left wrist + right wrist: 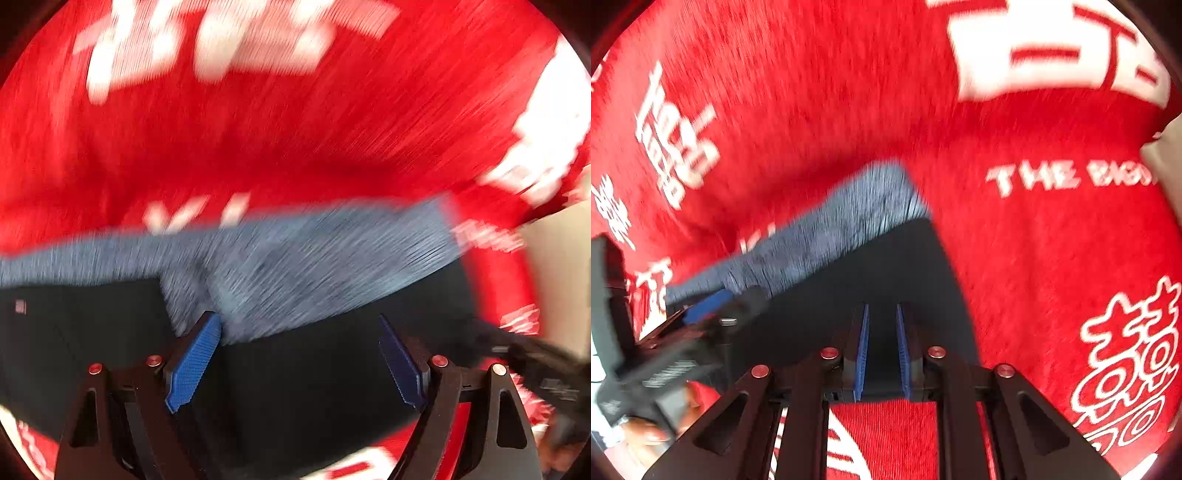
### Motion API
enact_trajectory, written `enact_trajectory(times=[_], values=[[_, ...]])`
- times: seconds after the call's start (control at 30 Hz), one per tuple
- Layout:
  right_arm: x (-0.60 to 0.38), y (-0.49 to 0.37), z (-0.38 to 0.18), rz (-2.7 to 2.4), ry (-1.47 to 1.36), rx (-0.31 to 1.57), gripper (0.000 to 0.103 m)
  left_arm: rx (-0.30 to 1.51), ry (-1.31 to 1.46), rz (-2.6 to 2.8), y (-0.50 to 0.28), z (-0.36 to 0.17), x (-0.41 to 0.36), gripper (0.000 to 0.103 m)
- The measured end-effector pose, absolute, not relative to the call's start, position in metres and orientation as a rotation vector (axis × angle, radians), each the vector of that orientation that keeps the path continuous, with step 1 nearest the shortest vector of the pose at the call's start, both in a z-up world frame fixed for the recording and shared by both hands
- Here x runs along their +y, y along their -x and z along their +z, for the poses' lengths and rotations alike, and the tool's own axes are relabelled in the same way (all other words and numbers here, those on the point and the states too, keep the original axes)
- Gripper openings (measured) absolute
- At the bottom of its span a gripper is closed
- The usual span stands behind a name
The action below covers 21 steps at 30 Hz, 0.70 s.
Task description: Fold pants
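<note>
The pants lie on a red carpet (258, 129): a black outer layer (295, 376) with a blue-grey inner side (314, 258) turned up along its far edge. My left gripper (299, 325) is open, its blue pads wide apart over the black cloth, the left pad (192, 365) touching the blue-grey fold. In the right wrist view the black cloth (886, 266) runs between my right gripper's (882, 310) narrowly parted blue pads, which clamp it. The blue-grey strip (831, 229) lies beyond. The left gripper (701, 314) shows at the left. Both views are motion-blurred.
The red carpet (1034, 240) with white printed characters surrounds the pants on all sides. A pale floor edge (561, 258) shows at the right of the left wrist view. A hand (646, 432) holds the left gripper at the lower left.
</note>
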State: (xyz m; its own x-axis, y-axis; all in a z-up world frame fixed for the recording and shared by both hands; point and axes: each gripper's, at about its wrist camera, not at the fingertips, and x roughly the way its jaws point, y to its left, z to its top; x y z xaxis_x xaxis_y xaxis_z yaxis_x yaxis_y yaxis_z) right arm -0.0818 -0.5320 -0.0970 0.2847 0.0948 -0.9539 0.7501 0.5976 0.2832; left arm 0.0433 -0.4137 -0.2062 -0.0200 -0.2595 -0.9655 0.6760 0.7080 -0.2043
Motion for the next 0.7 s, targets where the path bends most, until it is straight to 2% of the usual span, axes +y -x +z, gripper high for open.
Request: enact_trajectory(times=[0.07,0.13,0.37,0.47,0.63,0.7], values=[[-0.527,0.087,-0.108,-0.515,-0.867,1.223,0.017,1.316,-0.359,-0.825,-0.036,-0.205,-0.404,0.086],[-0.528,0.092,-0.109,-0.520,-0.885,1.186,0.017,1.288,-0.456,-0.832,-0.025,-0.201,-0.408,0.086],[-0.540,0.103,-0.104,-0.504,-0.930,1.191,0.017,1.385,-0.324,-0.712,-0.039,-0.188,-0.389,0.086],[-0.536,0.099,-0.100,-0.495,-0.913,1.209,0.023,1.400,-0.277,-0.659,-0.043,-0.178,-0.368,0.086],[-0.515,0.090,-0.092,-0.497,-0.861,1.233,0.042,1.383,-0.251,-0.606,-0.051,-0.166,-0.328,0.086],[-0.504,0.084,-0.086,-0.496,-0.833,1.243,0.046,1.379,-0.233,-0.590,-0.055,-0.165,-0.309,0.086]])
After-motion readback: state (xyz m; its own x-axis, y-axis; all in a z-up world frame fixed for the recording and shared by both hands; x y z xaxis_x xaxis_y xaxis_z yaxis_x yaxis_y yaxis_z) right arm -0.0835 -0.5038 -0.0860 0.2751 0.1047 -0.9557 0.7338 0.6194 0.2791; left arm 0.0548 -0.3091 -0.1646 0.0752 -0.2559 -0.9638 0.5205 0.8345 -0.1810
